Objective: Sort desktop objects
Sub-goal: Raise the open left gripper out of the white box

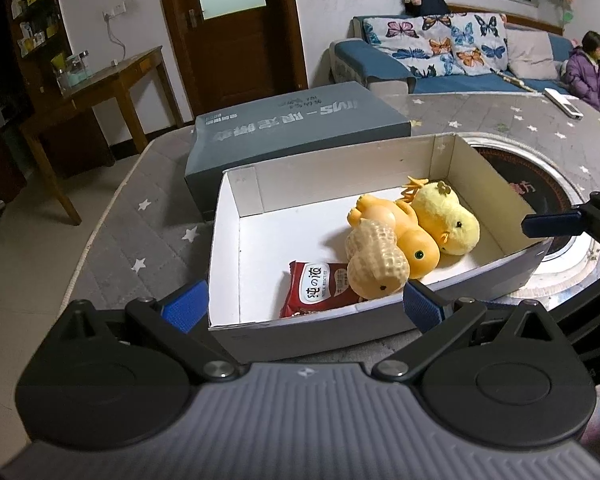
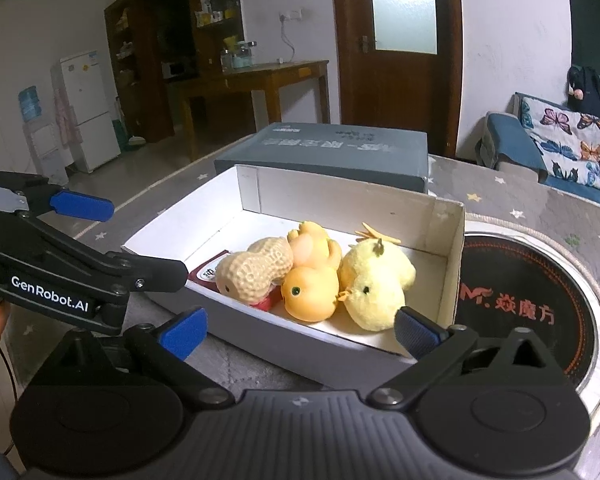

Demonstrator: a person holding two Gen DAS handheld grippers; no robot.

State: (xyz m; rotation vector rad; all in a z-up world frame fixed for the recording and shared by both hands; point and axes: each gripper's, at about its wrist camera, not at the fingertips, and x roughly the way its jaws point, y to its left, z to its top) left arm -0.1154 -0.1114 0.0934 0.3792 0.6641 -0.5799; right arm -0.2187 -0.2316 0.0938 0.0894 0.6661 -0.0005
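We had the white box (image 1: 228,248) well stocked by this point: the peanut toy (image 1: 376,264), the orange duck (image 1: 412,240) and the yellow plush chick (image 1: 448,220) lay huddled together, touching, toward the right side of the box, with the red snack packet (image 1: 316,288) partly under the peanut. Our left gripper (image 1: 304,304) stood wide open just short of the near wall, nothing between its blue pads. Our right gripper (image 2: 300,326) was spread just as wide and empty too, hovering over the near wall in front of the chick. By our reckoning the sorting was nearly or wholly done; the grey lid (image 1: 292,128) behind the box was still off. We couldn't see the table on our own side, so any leftover items stayed unknown, and most of the packet was covered.
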